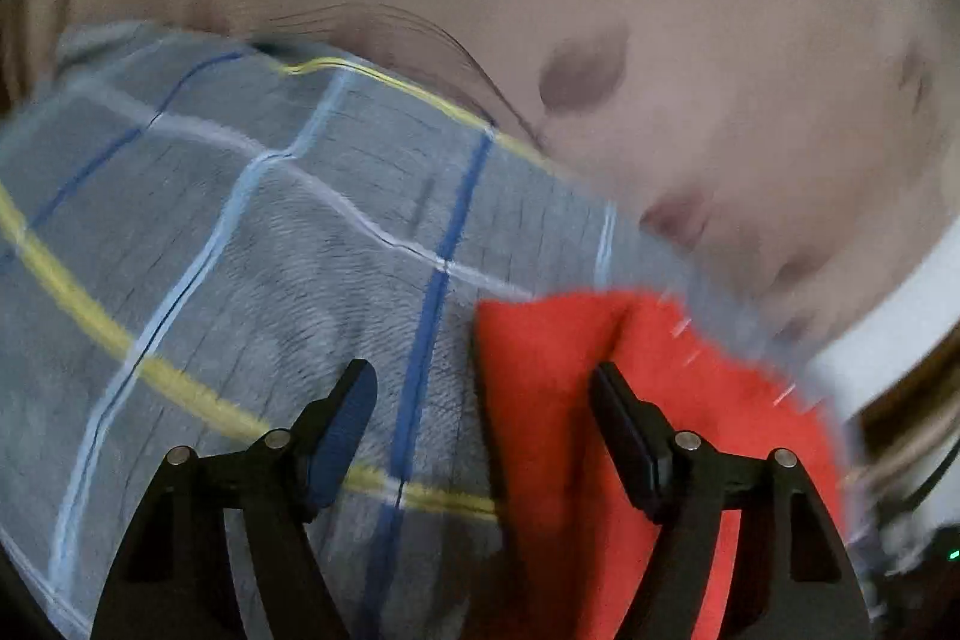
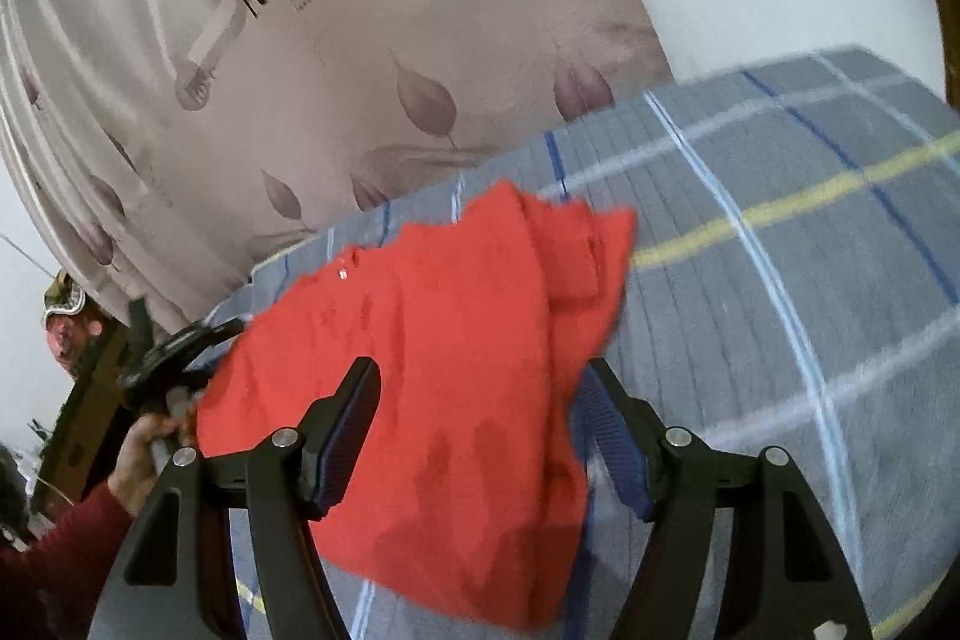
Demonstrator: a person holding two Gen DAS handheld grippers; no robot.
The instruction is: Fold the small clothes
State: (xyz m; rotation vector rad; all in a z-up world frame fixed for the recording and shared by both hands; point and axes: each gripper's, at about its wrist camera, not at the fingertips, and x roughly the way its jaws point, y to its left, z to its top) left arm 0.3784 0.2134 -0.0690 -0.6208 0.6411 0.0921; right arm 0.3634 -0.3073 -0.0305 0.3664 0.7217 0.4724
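Red cloth, a small garment [image 2: 456, 388], lies bunched and partly doubled over on the grey plaid bedspread [image 2: 780, 340], close to the bedspread's edge, where a leaf-printed curtain [image 2: 336, 58] hangs behind. Just above the garment, the right gripper [image 2: 480, 388] hovers with jaws spread wide, pinching nothing. At the garment's far side the left gripper [image 1: 486, 388] is likewise spread and empty, one finger over the red fabric, the other over the plaid. Judging by the loose folds, folding seems midway, between grasps. Next, each gripper probably needs to close on a garment edge or corner, then carry it across flat.
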